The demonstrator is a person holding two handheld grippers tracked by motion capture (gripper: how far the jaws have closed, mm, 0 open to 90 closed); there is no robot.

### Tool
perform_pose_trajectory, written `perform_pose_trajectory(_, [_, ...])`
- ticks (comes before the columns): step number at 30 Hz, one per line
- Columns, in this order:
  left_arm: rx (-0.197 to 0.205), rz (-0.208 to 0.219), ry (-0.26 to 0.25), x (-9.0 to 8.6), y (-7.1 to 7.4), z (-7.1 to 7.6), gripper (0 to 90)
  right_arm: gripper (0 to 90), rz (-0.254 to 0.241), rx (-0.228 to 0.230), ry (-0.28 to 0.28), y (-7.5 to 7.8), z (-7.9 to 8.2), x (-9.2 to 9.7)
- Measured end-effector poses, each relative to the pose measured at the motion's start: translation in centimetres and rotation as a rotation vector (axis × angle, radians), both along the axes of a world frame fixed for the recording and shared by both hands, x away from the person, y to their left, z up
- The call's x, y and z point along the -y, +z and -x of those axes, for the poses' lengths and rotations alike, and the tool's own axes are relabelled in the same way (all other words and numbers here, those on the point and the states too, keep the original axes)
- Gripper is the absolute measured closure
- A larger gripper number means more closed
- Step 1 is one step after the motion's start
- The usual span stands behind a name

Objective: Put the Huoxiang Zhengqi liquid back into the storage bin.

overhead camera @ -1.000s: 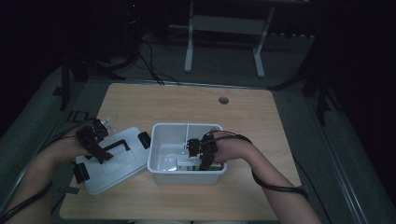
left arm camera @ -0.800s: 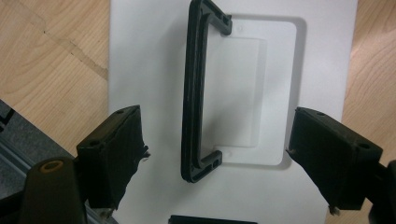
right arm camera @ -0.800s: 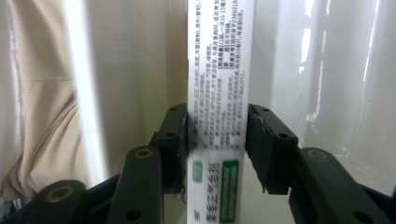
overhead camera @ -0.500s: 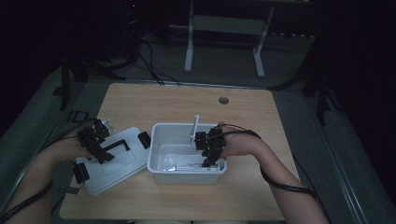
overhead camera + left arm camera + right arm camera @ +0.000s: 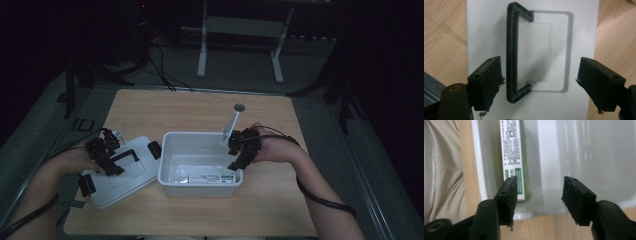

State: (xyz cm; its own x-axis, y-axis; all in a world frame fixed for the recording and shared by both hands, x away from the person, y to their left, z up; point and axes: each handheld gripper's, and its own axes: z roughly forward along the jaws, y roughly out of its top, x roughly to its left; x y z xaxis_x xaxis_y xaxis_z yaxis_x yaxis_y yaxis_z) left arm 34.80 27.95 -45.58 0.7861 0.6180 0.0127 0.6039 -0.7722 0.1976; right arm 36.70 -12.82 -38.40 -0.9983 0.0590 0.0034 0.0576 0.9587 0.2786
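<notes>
- We see a white lid (image 5: 117, 177) with a black handle (image 5: 512, 52) lying flat on the tabletop, just left of the bin.
- We see an open white bin (image 5: 200, 162) standing upright.
- We see a green-and-white box (image 5: 514, 155) lying flat inside along the near wall.

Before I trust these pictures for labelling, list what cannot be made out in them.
- Print on the green-and-white box: too small in the high view, blurred in the right gripper view.
- The box's far end: cut off by the top edge of the right gripper view.
- Lid latches: outside the left gripper view; dark and small in the high view.
- Room behind the table: lost in darkness in the high view.
</notes>
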Motion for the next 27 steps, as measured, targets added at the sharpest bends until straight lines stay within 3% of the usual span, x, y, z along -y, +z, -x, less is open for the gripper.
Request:
perform_pose_trajectory(5, [-0.007, 0.003, -0.003, 0.2, -0.1, 0.0, 21.1, 33.5, -0.028, 0.035, -0.053, 0.9, -0.4, 2.2])
perform_pose_trajectory(11, [-0.014, -0.009, -0.012, 0.3, -0.3, -0.1, 25.5, 24.9, -0.026, 0.036, -0.077, 0.4, -0.7, 4.1])
perform_pose_trajectory(15, [0.006, -0.025, -0.01, 0.4, -0.2, -0.2, 32.0, 17.9, -0.02, 0.034, -0.102, -0.6, -0.9, 5.5])
perform_pose_trajectory(18, [0.009, -0.029, -0.008, 0.4, -0.1, -0.2, 35.1, 15.1, 0.012, 0.032, -0.11, -1.6, -1.0, 6.7])
perform_pose_trajectory(23, [0.022, -0.039, -0.003, 0.4, -0.4, -0.4, 36.8, 15.7, 0.041, 0.046, -0.108, -3.2, -1.1, 7.9])
perform_pose_trajectory(27, [0.044, -0.062, -0.017, 0.4, -0.6, -0.5, 42.5, 18.3, 0.072, 0.024, -0.134, -4.9, -1.0, 9.0])
